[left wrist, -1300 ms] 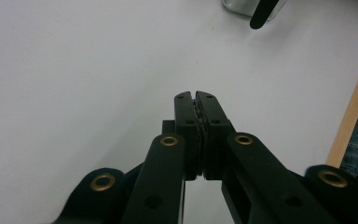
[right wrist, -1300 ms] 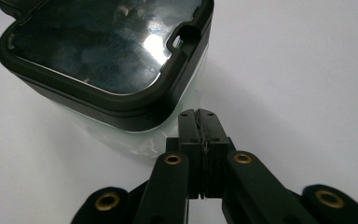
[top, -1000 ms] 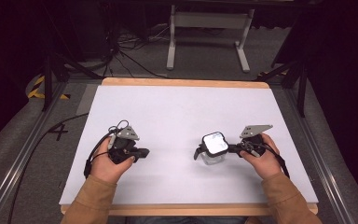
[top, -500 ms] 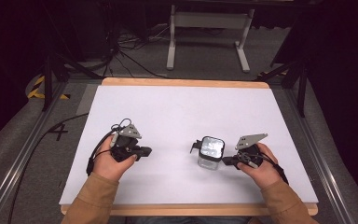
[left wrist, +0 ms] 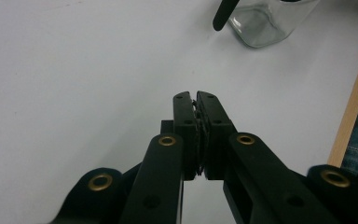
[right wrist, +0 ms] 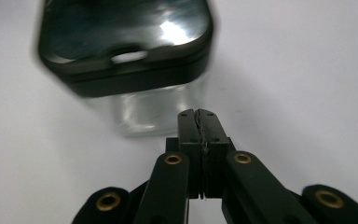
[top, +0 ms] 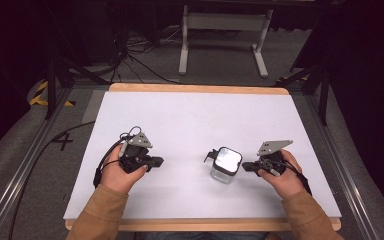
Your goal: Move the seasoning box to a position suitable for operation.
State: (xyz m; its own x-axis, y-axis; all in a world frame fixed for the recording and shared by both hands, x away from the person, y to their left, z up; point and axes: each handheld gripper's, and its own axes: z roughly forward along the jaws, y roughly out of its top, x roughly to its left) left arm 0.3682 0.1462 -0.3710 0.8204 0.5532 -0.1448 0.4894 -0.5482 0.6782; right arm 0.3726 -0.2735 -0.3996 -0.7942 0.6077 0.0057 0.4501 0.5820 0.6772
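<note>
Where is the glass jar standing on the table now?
In the high view, the glass jar stands right of centre on the white table, just left of the right hand-held gripper.

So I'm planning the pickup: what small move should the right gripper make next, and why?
Probably open the right gripper first. Its jaws are shut with nothing between them, just short of the glass jar and its black lid, so it cannot take hold as it stands.
</note>
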